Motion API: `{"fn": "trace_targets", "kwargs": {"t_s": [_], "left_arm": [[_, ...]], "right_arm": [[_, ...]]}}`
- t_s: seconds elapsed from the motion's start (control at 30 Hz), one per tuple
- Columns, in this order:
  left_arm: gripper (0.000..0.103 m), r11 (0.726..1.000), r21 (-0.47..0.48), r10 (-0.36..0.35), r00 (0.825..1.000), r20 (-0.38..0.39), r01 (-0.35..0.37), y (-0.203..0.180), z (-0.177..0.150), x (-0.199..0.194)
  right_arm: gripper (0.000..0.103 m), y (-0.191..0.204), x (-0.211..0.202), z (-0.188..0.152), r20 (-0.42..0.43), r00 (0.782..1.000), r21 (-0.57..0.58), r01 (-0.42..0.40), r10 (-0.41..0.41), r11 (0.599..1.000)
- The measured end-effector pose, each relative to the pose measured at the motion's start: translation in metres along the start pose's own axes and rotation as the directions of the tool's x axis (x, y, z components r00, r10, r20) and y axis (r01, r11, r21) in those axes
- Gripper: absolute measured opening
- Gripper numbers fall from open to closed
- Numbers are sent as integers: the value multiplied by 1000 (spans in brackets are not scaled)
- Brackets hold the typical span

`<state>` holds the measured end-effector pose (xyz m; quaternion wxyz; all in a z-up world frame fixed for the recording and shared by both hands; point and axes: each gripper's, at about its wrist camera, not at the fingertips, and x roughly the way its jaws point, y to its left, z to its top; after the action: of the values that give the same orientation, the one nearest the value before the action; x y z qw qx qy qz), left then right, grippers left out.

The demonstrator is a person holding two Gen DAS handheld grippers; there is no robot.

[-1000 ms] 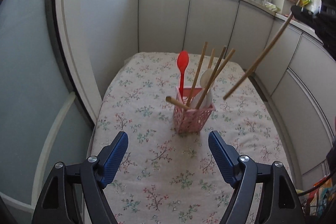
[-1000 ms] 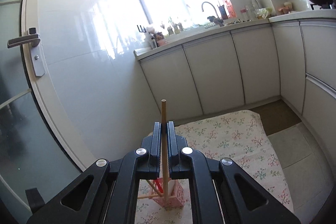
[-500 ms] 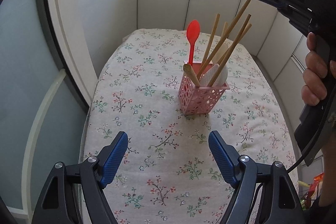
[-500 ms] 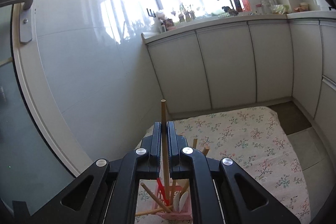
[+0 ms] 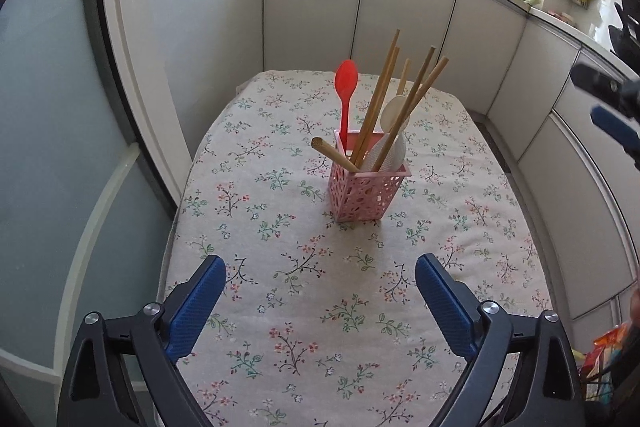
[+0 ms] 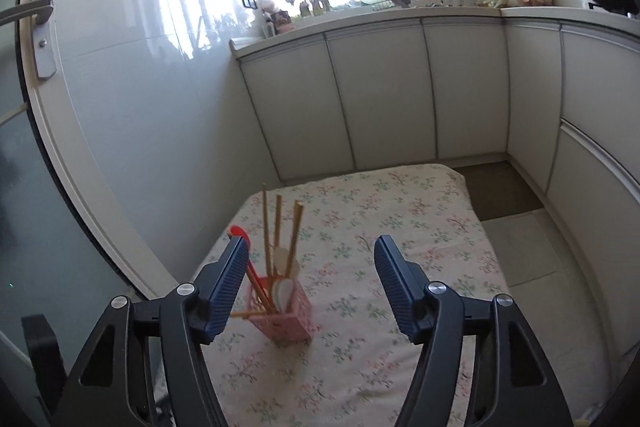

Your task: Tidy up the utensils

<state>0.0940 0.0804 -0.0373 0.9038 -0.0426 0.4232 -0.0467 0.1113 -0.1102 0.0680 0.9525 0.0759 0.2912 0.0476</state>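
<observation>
A pink perforated utensil holder (image 5: 366,193) stands on the floral tablecloth (image 5: 304,267). It holds several wooden chopsticks (image 5: 384,95), a red spoon (image 5: 345,87) and white spoons (image 5: 394,115). One chopstick (image 5: 334,155) leans out low to the left. My left gripper (image 5: 320,303) is open and empty, near the table's front. My right gripper (image 6: 310,283) is open and empty, above and behind the holder (image 6: 280,319); it also shows at the right edge of the left wrist view (image 5: 608,107).
White cabinets (image 5: 408,27) run along the back and right of the table. A glass door (image 6: 24,147) with a handle is to the left. Floor tiles and a mat (image 6: 500,187) lie to the right of the table.
My right gripper has opened and let go of the chopstick, which now stands in the holder. The right gripper has pulled up and away to the right. The left gripper stays open.
</observation>
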Motion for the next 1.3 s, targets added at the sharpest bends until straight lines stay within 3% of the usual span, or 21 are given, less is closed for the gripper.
{"fn": "trace_targets", "kwargs": {"t_s": [0.13,0.2,0.4,0.6,1.3], "left_arm": [[103,999,-9,41,998,39,-41,-12,-7,-27],[103,998,9,67,997,48,-68,-21,-12,-37],[103,996,11,83,994,67,-84,-38,-34,-59],[103,993,2,120,987,110,-120,-47,-43,-76],[103,991,2,131,982,137,-132,-56,-44,-81]], "right_arm": [[81,-18,-35,-30,-68,996,17,53,-51,998],[91,-24,-50,-43,-104,991,20,83,-80,996],[98,-26,-91,-72,-109,984,-25,138,-140,990],[99,-27,-104,-86,-138,972,-54,185,-191,981],[99,-29,-94,-86,-175,966,-28,189,-191,982]]}}
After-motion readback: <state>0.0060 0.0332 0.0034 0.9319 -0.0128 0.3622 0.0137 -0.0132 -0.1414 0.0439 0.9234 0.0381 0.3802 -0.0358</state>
